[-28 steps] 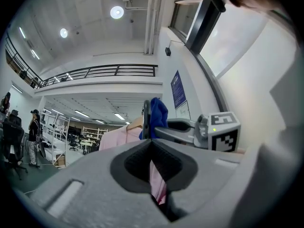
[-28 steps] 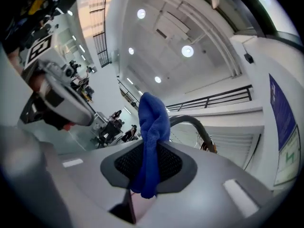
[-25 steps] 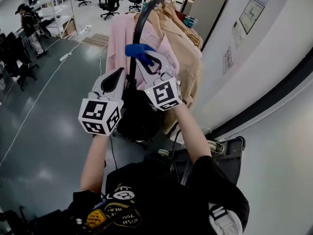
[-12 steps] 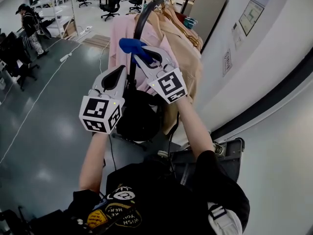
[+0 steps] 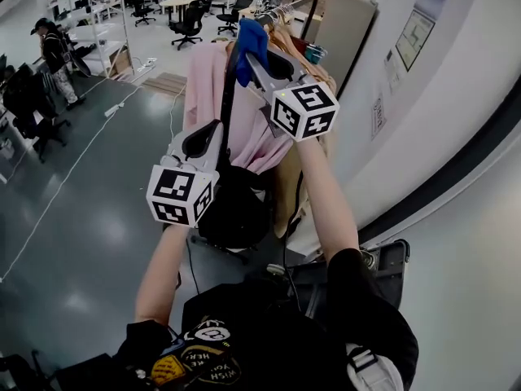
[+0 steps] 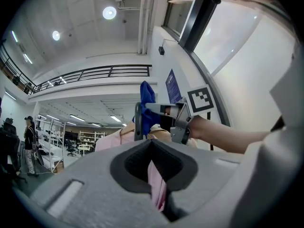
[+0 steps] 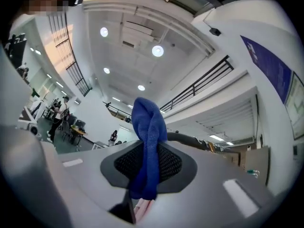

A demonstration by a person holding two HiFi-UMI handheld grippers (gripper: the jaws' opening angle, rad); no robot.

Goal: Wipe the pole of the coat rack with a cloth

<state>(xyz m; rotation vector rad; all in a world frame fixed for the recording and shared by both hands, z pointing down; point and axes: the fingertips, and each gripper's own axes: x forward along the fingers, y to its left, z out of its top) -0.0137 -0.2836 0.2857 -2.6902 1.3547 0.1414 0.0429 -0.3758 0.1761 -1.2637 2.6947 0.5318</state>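
Observation:
The coat rack's black pole point(image 5: 227, 96) rises in the middle of the head view and bends over at the top. My right gripper point(image 5: 254, 51) is high up by that bend, shut on a blue cloth point(image 5: 248, 37) that lies against the pole. The right gripper view shows the cloth point(image 7: 147, 127) pinched between the pads, with the pole's curved top point(image 7: 190, 140) behind it. My left gripper point(image 5: 210, 137) is lower, just left of the pole. Its jaws point(image 6: 151, 148) are shut, with only a sliver of pink garment showing behind them. The pole point(image 6: 137, 122) stands just beyond.
A pink garment point(image 5: 203, 80) and beige coats point(image 5: 309, 88) hang on the rack. A black bag point(image 5: 232, 206) hangs below the grippers. A white wall runs along the right. A person point(image 5: 53, 51) stands far left, near office chairs point(image 5: 189, 15).
My right gripper has gone up the pole with the blue cloth, from mid-height to the top bend. The left gripper has stayed by the pole, rising only slightly.

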